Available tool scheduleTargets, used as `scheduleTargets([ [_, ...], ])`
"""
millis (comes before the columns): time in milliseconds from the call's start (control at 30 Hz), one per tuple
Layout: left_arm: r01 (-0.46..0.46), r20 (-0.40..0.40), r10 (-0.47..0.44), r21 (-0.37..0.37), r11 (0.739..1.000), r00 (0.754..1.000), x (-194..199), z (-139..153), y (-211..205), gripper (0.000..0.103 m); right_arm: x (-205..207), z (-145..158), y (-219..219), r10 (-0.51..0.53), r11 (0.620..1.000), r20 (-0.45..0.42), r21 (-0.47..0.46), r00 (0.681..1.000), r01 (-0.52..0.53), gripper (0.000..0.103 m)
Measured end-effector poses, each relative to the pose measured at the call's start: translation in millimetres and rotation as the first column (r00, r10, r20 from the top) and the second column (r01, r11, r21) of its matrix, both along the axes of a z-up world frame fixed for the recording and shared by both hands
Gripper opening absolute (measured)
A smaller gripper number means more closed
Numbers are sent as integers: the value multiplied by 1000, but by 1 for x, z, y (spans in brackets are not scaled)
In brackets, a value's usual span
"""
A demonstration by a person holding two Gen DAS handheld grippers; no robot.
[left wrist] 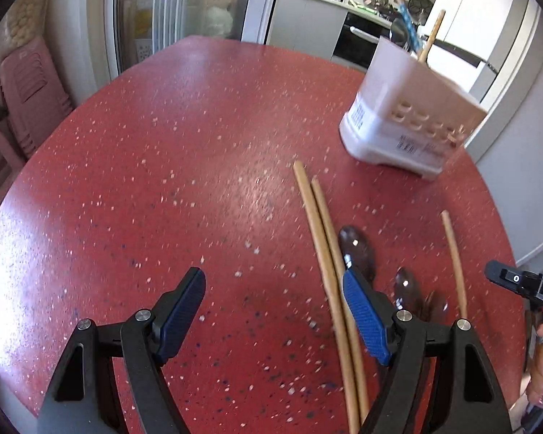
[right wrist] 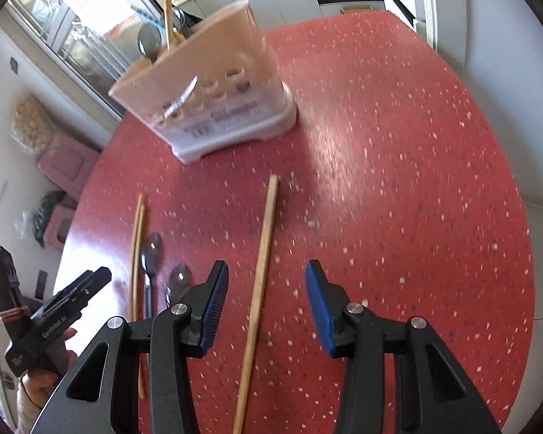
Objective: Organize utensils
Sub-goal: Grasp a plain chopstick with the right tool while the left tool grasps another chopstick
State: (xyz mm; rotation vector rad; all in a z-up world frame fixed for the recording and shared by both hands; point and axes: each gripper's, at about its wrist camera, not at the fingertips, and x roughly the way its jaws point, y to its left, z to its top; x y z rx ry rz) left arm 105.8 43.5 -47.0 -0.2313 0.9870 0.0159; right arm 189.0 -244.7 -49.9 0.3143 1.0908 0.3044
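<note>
Two wooden chopsticks (left wrist: 322, 253) lie side by side on the red speckled table (left wrist: 163, 181), with two dark spoons (left wrist: 356, 249) and a third chopstick (left wrist: 452, 253) to their right. My left gripper (left wrist: 273, 285) is open over bare table, its right finger next to the pair. In the right wrist view my right gripper (right wrist: 267, 271) is open above the single chopstick (right wrist: 264, 253), which lies on the table between the jaws, untouched by the pads. The pair of chopsticks (right wrist: 137, 246) and the spoons (right wrist: 152, 253) lie to its left.
A white and beige utensil caddy (left wrist: 412, 115) (right wrist: 213, 101) stands at the far side of the table, holding a chopstick, a spoon and a blue-striped handle. The left gripper (right wrist: 72, 300), held by a hand, shows at the left. Pink stools stand beyond the table's left edge.
</note>
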Motion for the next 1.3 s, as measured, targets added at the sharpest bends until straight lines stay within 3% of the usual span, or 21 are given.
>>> scheduleTargets([
  [467,40,-37,-38,48,998,999,5,-13,-17,101,-6,-12,15,2,997,-29,-77,1000,-4,48],
  [967,58,-80,-45,167,984,996,23,-19,-26,101,1,-18,26,-4,987,-52,-161,999,-4,48],
  [1300,57,-145,-34,155,986,989,52,-19,-23,101,27,-16,53,29,967,-101,-249,994,-54,48],
])
